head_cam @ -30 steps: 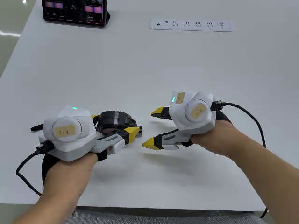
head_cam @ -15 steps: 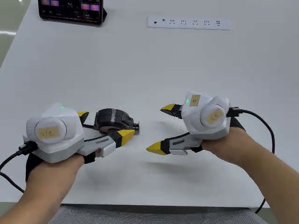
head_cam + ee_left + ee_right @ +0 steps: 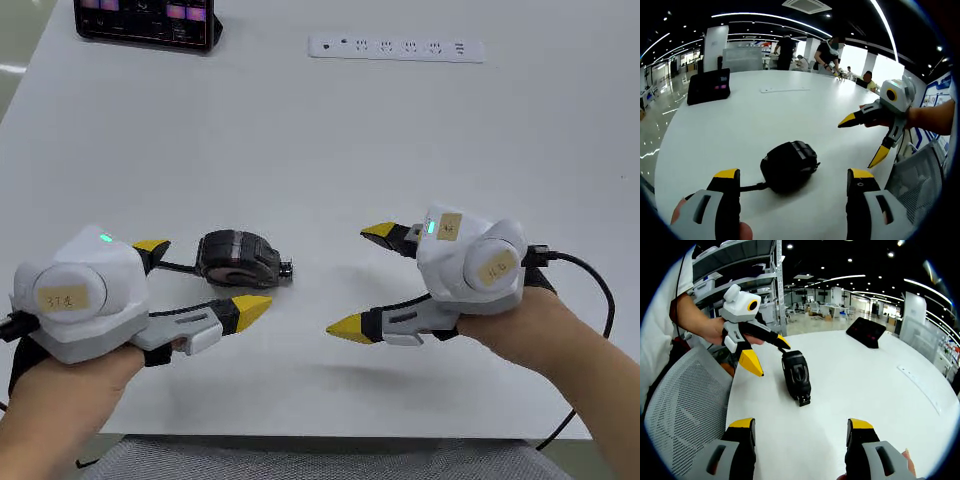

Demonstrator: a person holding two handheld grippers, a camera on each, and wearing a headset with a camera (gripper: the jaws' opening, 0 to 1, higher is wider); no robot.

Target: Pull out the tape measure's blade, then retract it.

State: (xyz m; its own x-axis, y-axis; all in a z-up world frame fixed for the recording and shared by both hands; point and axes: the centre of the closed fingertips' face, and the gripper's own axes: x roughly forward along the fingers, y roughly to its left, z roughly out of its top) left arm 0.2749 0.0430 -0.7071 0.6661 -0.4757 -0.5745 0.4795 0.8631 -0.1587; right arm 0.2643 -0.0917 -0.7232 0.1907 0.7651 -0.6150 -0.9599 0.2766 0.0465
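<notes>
The left tongs (image 3: 211, 272), white with yellow tips, are wide open and hold nothing. The right tongs (image 3: 350, 280) look the same, and they are wide open and empty too. The two pairs point at each other with a gap of bare tabletop between their tips. The small black round tape measure (image 3: 238, 258) lies flat on the big white tabletop (image 3: 300, 150), in the open mouth of the left tongs, close to the tips, and neither jaw touches it. In the left gripper view the tape measure (image 3: 789, 162) sits just past the two yellow tips. A thin black cord (image 3: 180, 267) runs from its back end toward the far jaw of the left tongs. Its little metal hook end (image 3: 287, 268) points at the right tongs, and the blade is tucked inside. The tape measure is well apart from the right tongs. Far beyond both tongs, near the far edge of the tabletop, lie a long white power strip (image 3: 396, 47) and a black flat screen with bright pink squares (image 3: 145, 20). A black cable (image 3: 590, 290) comes out of the back of the right tongs. A grey mesh chair (image 3: 685, 405) stands behind the left tongs at the near edge of the tabletop.
</notes>
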